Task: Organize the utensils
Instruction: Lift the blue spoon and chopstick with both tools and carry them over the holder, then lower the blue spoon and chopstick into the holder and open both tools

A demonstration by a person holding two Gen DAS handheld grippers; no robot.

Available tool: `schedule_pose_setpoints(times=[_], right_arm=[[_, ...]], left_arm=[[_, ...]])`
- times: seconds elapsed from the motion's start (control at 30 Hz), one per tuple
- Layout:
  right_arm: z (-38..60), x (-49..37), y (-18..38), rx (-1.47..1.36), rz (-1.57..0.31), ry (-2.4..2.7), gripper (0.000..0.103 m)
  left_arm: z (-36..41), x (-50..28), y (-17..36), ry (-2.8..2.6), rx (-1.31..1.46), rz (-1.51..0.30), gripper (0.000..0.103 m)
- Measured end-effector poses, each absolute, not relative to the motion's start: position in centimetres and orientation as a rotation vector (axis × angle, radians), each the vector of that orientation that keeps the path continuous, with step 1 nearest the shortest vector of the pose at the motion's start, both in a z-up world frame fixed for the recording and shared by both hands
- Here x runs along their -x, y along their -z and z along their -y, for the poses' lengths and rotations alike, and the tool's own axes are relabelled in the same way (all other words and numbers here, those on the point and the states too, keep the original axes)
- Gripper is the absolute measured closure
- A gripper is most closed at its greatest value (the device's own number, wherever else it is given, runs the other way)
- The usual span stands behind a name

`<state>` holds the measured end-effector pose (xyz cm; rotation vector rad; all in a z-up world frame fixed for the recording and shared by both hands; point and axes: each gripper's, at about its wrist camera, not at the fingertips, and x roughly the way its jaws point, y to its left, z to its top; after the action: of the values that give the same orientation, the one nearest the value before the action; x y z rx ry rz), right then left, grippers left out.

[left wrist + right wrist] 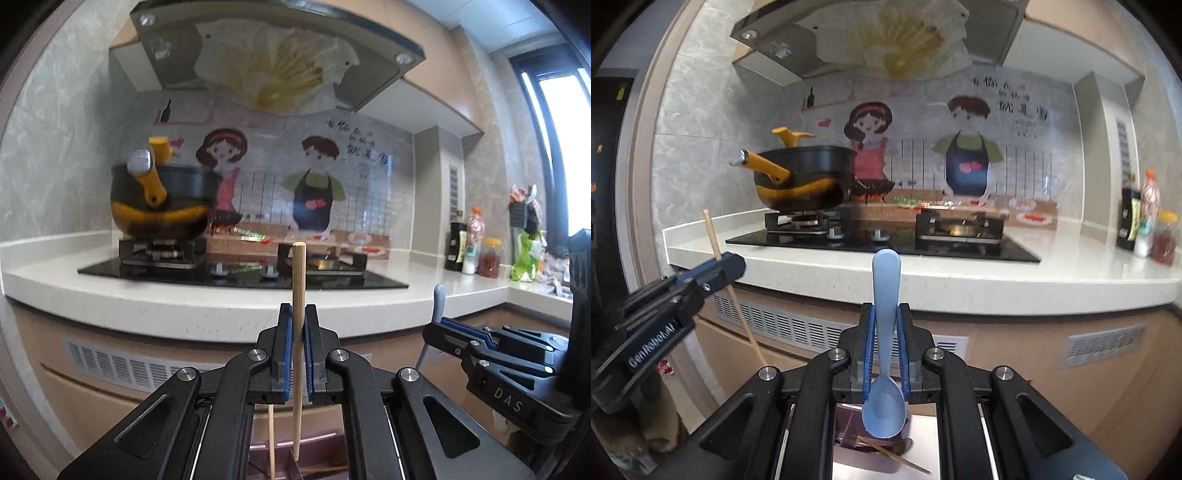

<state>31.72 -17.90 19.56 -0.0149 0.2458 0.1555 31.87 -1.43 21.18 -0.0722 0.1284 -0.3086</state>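
Presently, two utensils in hand. Left gripper [298, 325]: pads clamped on a wooden chopstick [298, 280], held upright, blunt end up, tapered end hanging down between the gripper's arms. A second chopstick [271, 439] shows beside it lower down; whether it is gripped cannot be told. Right gripper [885, 325]: pads pinched on the handle of a blue spoon [886, 288], handle up, bowl hanging below the pads. Under both grippers, a purple tray [846, 424] with a loose chopstick [894, 454] lying in it. Both grippers are raised in front of a white counter [960, 288]. On the counter: black hob [886, 240]; yellow-and-black pot [801, 181] on the left burner; bottles and jars [1145, 221] at the far right. Above, a range hood [879, 33]; behind, a cartoon splashback [923, 147].
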Motion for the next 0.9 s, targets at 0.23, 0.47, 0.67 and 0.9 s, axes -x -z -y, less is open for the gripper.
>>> schedule_pose_setpoints(times=[0.23,0.47,0.67,0.9], right_arm=[[17.3,-37.2,-13.1,0.009,-0.388,-0.149,0.092],[16.5,-40.4,-8.0,0.023,-0.495,-0.134,0.092],[15.6,-41.5,-3.8,0.045,-0.601,-0.143,0.091],[15.1,-41.4,-1.8,0.078,-0.702,-0.16,0.074]], left_arm=[[1.2,-37.6,-15.5,0.281,0.099,-0.227,0.097],[1.6,-40.8,-10.2,0.29,0.115,-0.314,0.097],[2.5,-43.7,-4.9,0.308,0.111,-0.456,0.097],[1.1,-43.7,-2.0,0.339,0.185,-0.6,0.073]])
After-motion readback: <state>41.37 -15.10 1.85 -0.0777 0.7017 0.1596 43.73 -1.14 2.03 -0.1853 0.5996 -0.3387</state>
